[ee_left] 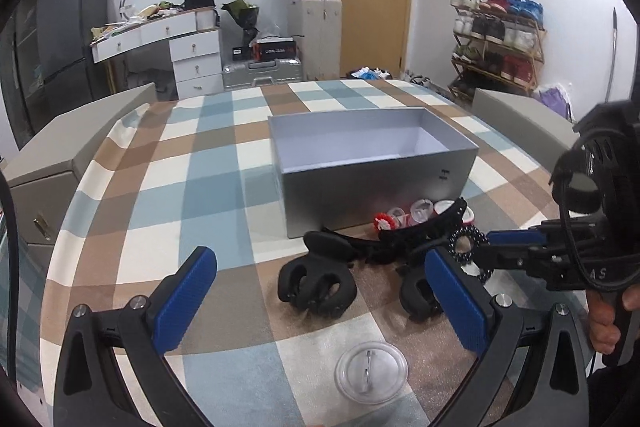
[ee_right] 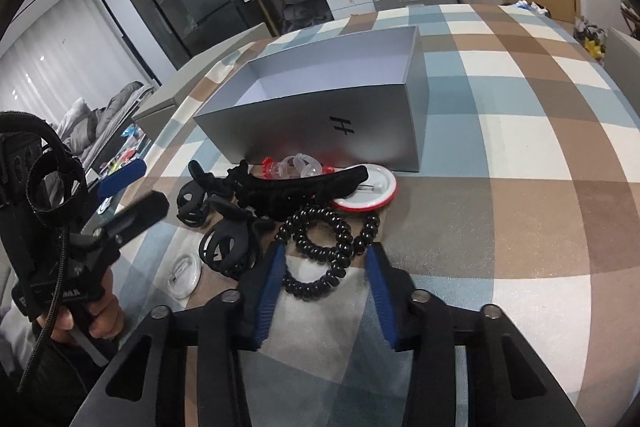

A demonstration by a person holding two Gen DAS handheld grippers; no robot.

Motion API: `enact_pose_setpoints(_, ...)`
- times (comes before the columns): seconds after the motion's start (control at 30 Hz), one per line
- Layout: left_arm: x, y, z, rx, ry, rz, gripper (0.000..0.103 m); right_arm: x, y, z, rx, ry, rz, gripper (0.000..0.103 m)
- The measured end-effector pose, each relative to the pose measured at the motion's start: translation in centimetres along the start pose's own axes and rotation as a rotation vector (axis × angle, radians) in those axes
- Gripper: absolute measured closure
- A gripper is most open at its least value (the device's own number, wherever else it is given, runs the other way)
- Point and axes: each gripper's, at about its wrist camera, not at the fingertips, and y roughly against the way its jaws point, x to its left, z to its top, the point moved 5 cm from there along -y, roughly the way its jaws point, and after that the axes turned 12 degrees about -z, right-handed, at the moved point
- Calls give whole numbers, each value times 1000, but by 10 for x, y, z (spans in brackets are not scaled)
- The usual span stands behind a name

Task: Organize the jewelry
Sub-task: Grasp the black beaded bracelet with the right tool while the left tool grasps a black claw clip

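An open grey box (ee_left: 372, 183) (ee_right: 320, 123) stands on the checked tablecloth. Hair pieces lie in front of it: two black claw clips (ee_left: 316, 287) (ee_right: 228, 247), a long black clip (ee_left: 400, 239) (ee_right: 300, 191), small clear and red clips (ee_left: 404, 217) (ee_right: 292, 165), a red-rimmed round badge (ee_right: 372, 193) and black spiral hair ties (ee_right: 320, 247) (ee_left: 466, 247). My right gripper (ee_right: 326, 249) (ee_left: 486, 251) points down at the ties, its blue pads touching the coils on both sides. My left gripper (ee_left: 320, 259) (ee_right: 132, 191) hovers open over the claw clips, holding nothing.
A clear round badge (ee_left: 370, 371) (ee_right: 184, 275) lies close to me, under the left gripper. Grey chair backs (ee_left: 80, 143) (ee_left: 520, 115) stand at both sides of the table. Behind the table are a white desk, a fridge and a shoe rack.
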Motion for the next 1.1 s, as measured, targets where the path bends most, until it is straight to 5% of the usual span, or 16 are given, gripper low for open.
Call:
enact_pose_setpoints(0.13, -6, -3, -2, 19, -6, -62, 1, -3, -1, 1, 4, -5, -18, 93)
enact_pose_setpoints(0.53, -34, -14, -13, 115, -39, -171, 2, -7, 35, 14, -163, -15, 14, 95)
enact_pose_setpoints(0.6, -41, -17, -14, 140, -39, -213, 20, -6, 37, 15, -165, -14, 25, 95)
enact_pose_setpoints(0.87, -59, -26, -13, 192, -104, -234, 26, -8, 40, 15, -174, -17, 42, 95)
enact_pose_setpoints(1.1, -60, -34, -17, 209, -137, -204, 61, -12, 40, 15, -172, -29, 47, 95)
